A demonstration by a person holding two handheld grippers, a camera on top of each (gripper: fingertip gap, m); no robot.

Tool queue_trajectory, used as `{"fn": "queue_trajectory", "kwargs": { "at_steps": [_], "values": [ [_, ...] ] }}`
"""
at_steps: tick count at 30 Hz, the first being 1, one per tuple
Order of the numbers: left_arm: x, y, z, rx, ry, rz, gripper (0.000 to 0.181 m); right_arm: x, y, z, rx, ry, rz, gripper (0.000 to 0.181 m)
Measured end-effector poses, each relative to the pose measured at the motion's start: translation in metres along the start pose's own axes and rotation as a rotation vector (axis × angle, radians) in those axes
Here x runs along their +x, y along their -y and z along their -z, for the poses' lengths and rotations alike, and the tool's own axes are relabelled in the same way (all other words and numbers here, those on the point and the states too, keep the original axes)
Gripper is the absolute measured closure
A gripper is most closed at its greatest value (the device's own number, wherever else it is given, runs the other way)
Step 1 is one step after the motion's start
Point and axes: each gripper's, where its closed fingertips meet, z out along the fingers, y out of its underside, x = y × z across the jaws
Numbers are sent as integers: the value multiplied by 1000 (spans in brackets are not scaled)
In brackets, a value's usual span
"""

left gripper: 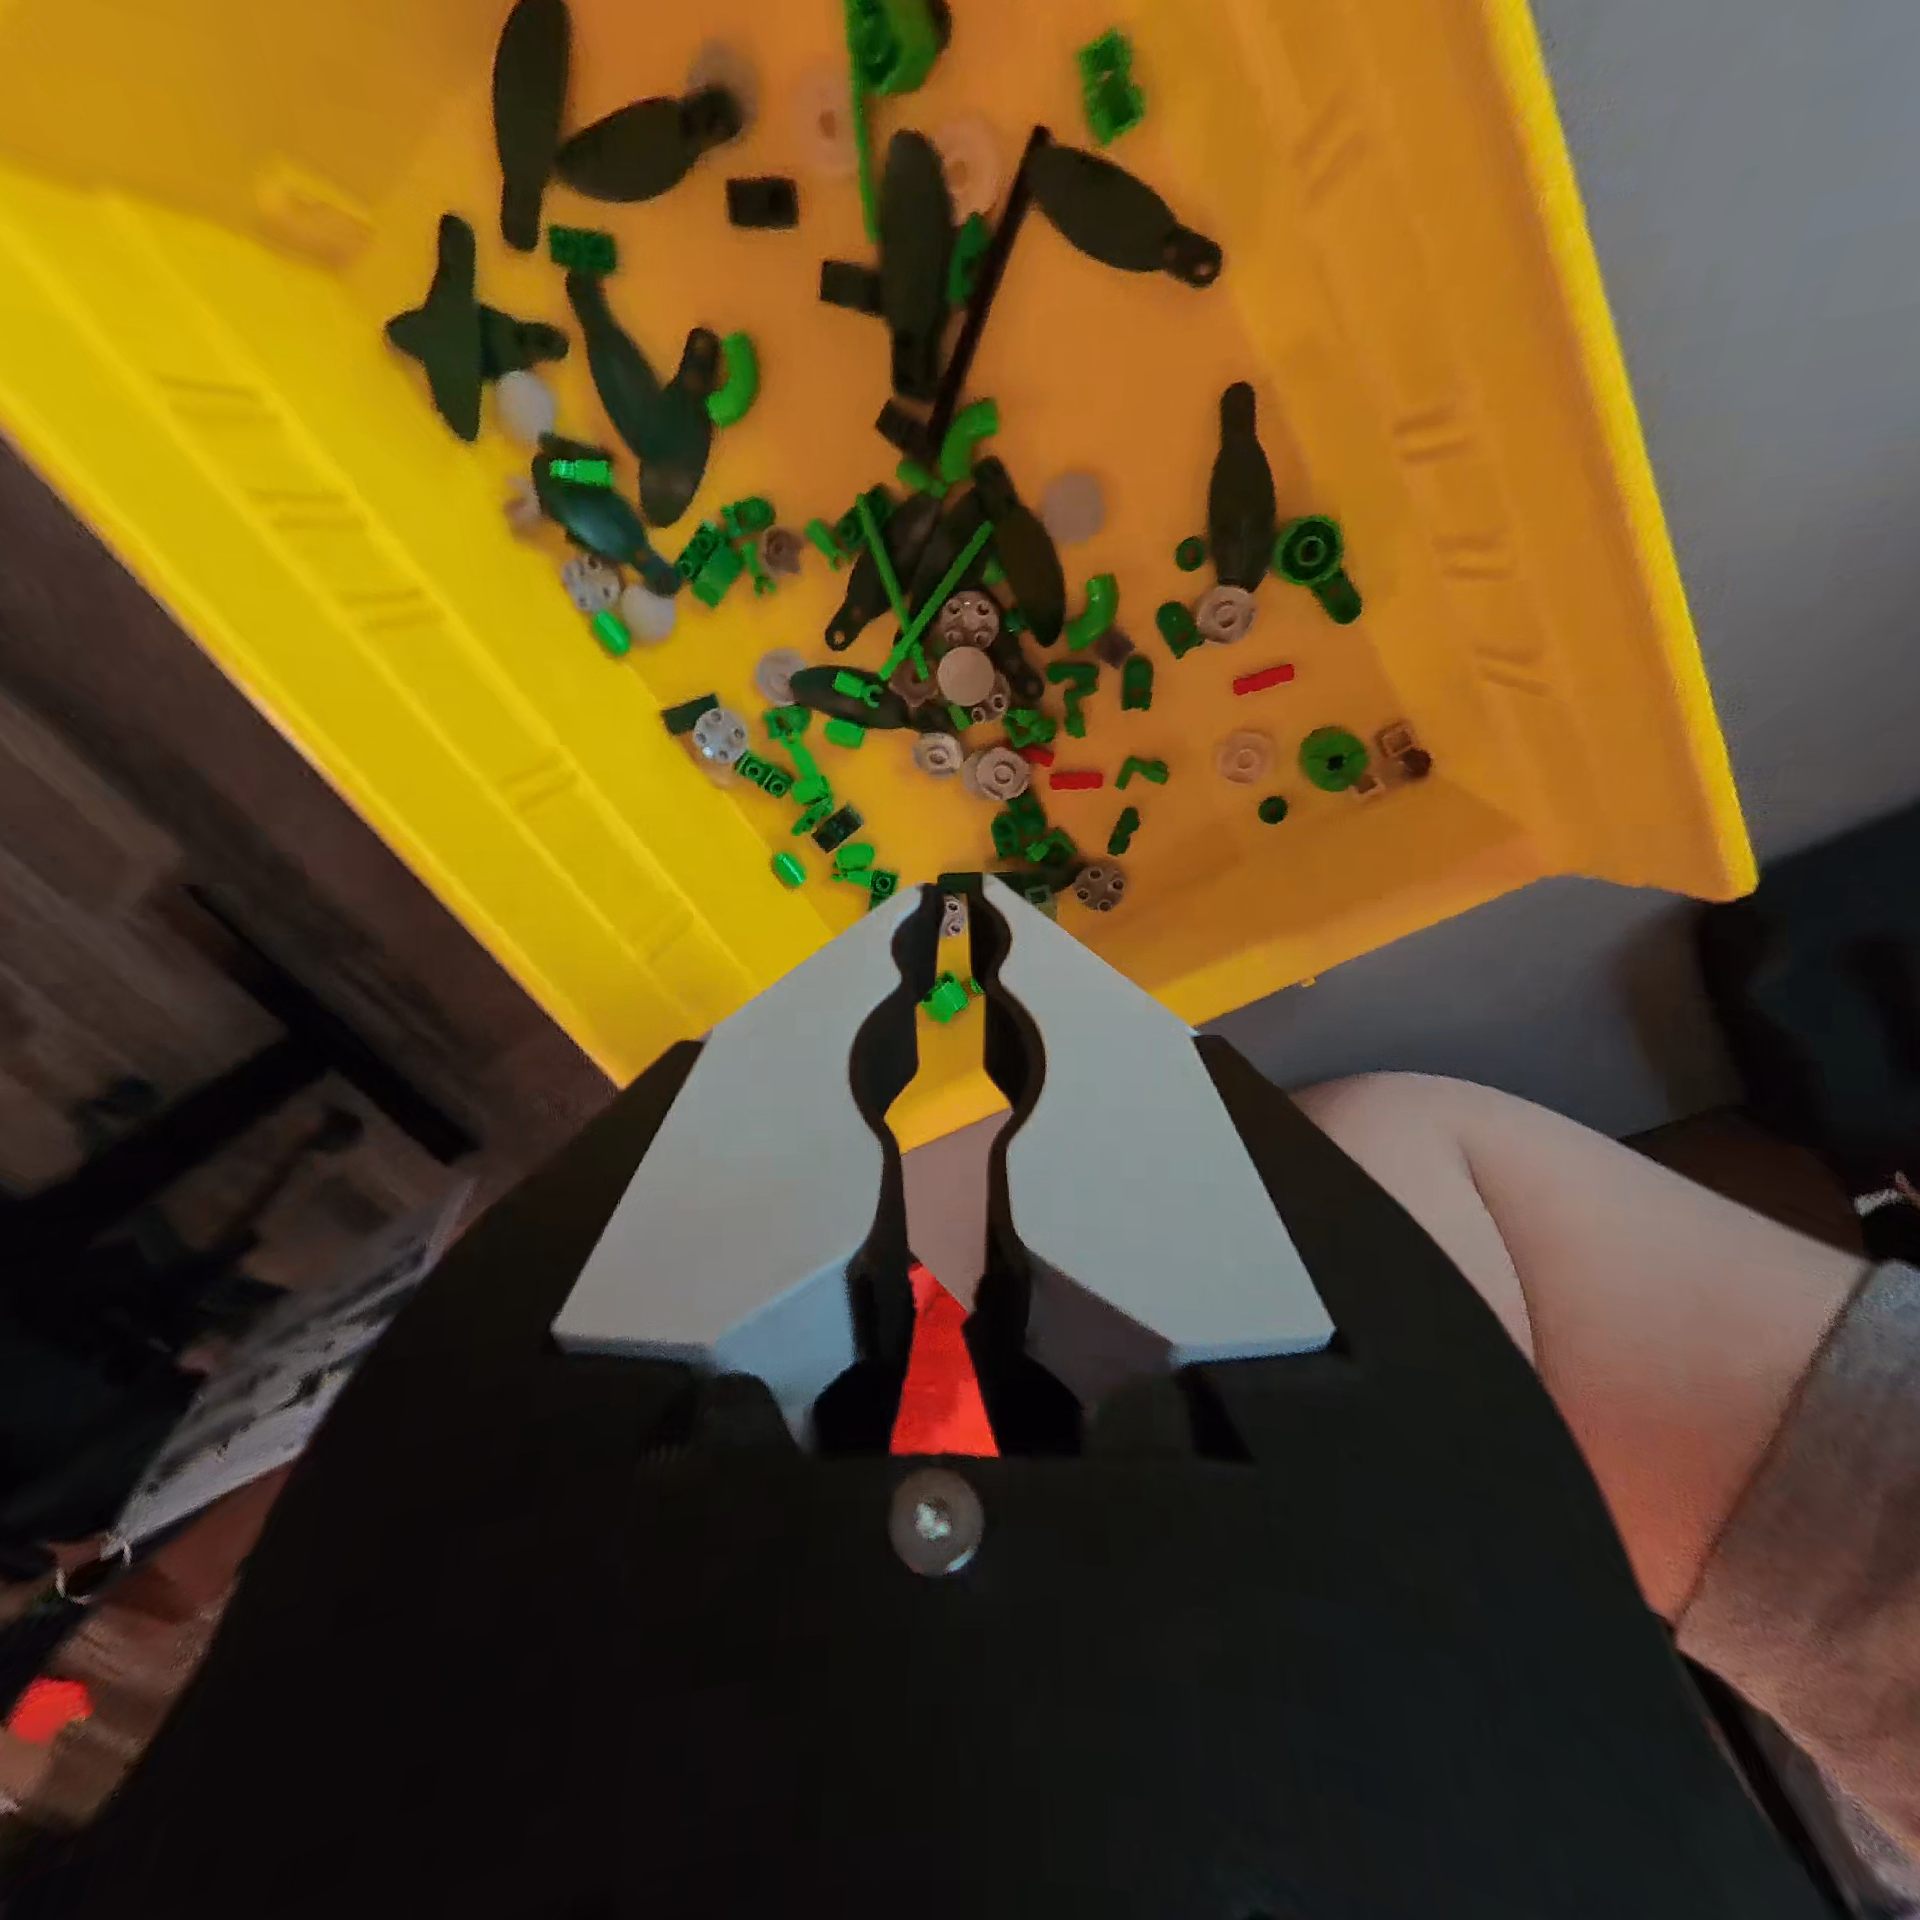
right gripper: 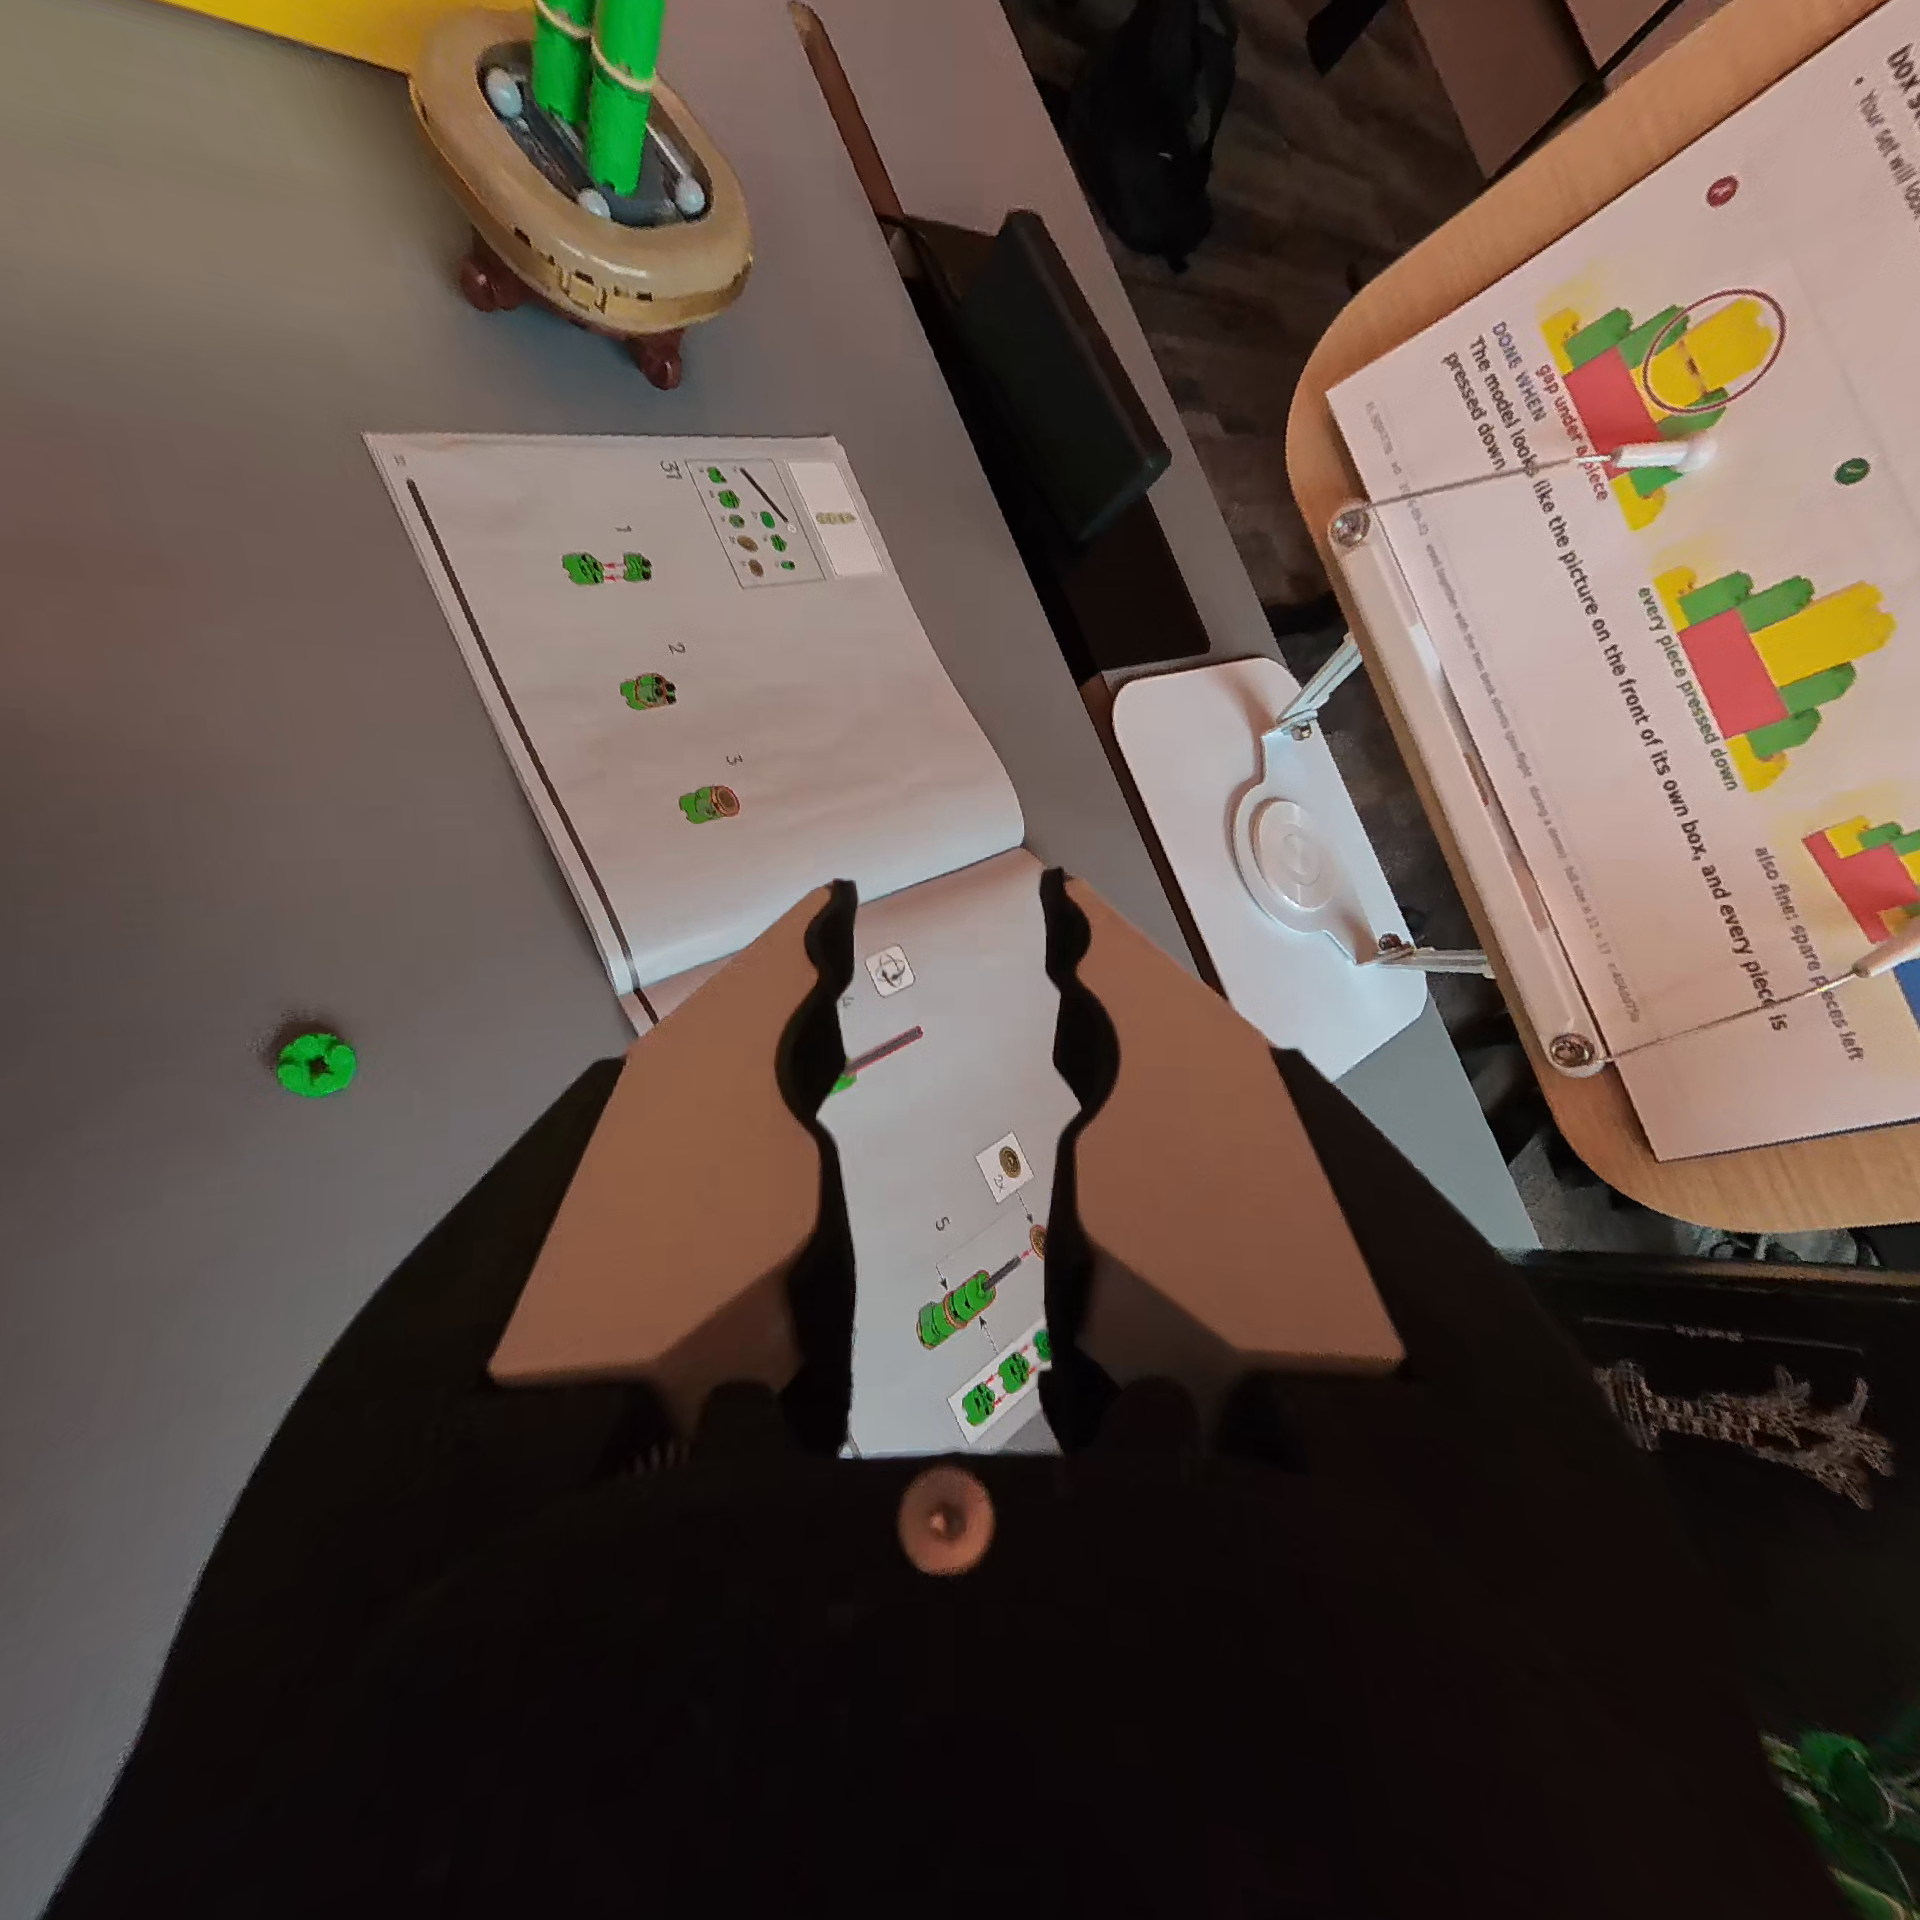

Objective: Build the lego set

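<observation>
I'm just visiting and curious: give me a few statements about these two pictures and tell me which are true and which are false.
1. The left gripper is nearly closed over the yellow tray. True.
2. The tray holds mostly red pieces. False: most are green or dark; only a few small red pieces show.
3. The right gripper pinches a green piece. False: it is open and empty above the open booklet.
4. A round green piece lies alone on the grey table. True.
5. Green stalks stand in a tan oval pot. True.
</observation>
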Motion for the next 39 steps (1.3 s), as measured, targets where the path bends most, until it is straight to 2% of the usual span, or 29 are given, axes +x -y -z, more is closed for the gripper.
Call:
{"fn": "queue_trajectory", "kwargs": {
  "at_steps": [1, 4, 7, 11, 21, 26, 30, 35, 39],
  "values": [
    [0, 1, -1, 2, -14, -14, 176, -1, 4, 0, 12, 2, -4, 144],
    [14, 2, -1, 41, -128, -77, 175, -6, 20, 3, 54, 11, -15, 144],
    [37, 5, 0, 111, -281, -233, 174, -13, 37, 8, 99, 23, -29, 144],
    [53, 5, -1, 141, -401, -329, 166, -19, 54, 17, 136, 19, -13, 144],
    [40, 14, -20, 74, -393, -362, 154, -14, 81, 23, 213, 10, -17, 144],
    [22, 19, -22, 91, -387, -271, 154, -18, 113, 39, 303, -3, -10, 144],
    [7, 17, -26, 62, -315, -226, 154, -26, 139, 46, 336, -32, 24, 143],
    [-6, 25, -23, 106, -242, -209, 155, -47, 175, 47, 362, -36, 73, 141],
    [-14, 27, -31, 68, -235, -183, 154, -45, 197, 43, 374, -68, 62, 140]
  ]
}}
